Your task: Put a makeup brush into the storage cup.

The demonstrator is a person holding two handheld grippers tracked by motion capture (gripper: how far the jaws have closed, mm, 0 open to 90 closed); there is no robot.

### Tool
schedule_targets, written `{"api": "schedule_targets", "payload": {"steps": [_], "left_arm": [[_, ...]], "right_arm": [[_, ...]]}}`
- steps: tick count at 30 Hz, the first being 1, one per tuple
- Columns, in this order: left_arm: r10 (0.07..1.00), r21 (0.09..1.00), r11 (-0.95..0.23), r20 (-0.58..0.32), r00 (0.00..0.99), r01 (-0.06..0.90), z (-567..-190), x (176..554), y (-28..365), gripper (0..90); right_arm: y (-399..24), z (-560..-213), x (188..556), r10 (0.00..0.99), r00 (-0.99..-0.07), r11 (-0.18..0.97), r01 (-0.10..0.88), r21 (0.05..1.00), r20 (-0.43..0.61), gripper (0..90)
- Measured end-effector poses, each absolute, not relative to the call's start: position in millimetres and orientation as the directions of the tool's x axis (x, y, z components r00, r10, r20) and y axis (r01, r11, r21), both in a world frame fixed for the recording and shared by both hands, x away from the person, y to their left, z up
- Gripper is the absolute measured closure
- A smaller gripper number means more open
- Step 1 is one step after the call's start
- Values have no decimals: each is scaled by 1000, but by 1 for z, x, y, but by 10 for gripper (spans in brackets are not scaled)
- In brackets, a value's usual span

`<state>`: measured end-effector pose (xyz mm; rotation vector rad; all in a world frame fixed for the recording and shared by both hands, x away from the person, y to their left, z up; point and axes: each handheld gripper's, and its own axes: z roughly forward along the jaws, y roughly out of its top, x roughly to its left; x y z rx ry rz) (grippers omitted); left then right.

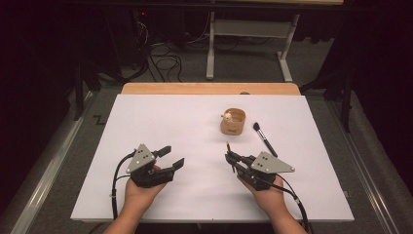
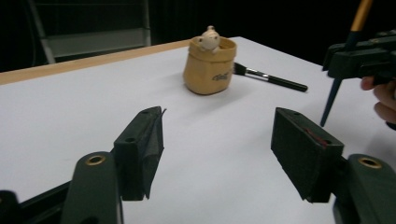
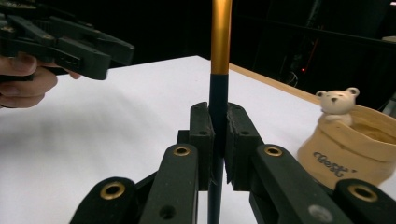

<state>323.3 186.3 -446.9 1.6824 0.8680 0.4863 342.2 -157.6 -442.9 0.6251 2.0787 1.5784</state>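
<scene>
My right gripper (image 1: pixel 229 157) (image 3: pixel 218 135) is shut on a slim brush (image 3: pixel 220 37) with a dark blue handle and a gold band, held upright between the pads; its pointed lower end (image 2: pixel 331 100) hangs just above the white table. At the front left my left gripper (image 1: pixel 174 156) (image 2: pixel 219 140) stands open with nothing between its jaws, aimed toward a tan pouch-shaped cup (image 1: pixel 233 124) (image 2: pixel 208 70) (image 3: pixel 355 149). A small white bear figure (image 1: pixel 227 116) (image 2: pixel 208 37) (image 3: pixel 336 102) sits on the cup's rim. The two grippers are a hand's width apart.
A black makeup brush (image 1: pixel 265 140) (image 2: pixel 275 79) lies flat just right of the cup. A white sheet (image 1: pixel 195 122) covers the table, with a wooden strip (image 1: pixel 209 88) along its far edge. Beyond it stand a white desk frame (image 1: pixel 248 29) and floor cables (image 1: pixel 165 63).
</scene>
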Motion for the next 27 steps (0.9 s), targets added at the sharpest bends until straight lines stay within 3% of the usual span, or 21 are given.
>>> {"api": "schedule_targets", "payload": {"steps": [16,27], "left_arm": [[839,944,-83,-107,533,319,-470,318,233,207],[845,943,-107,-81,528,315,-481,312,236,122]], "right_arm": [[-187,-439,348,676,-735,195,112,974,-50,841],[-201,-438,349,707,-705,191,115,975,-55,842]]}}
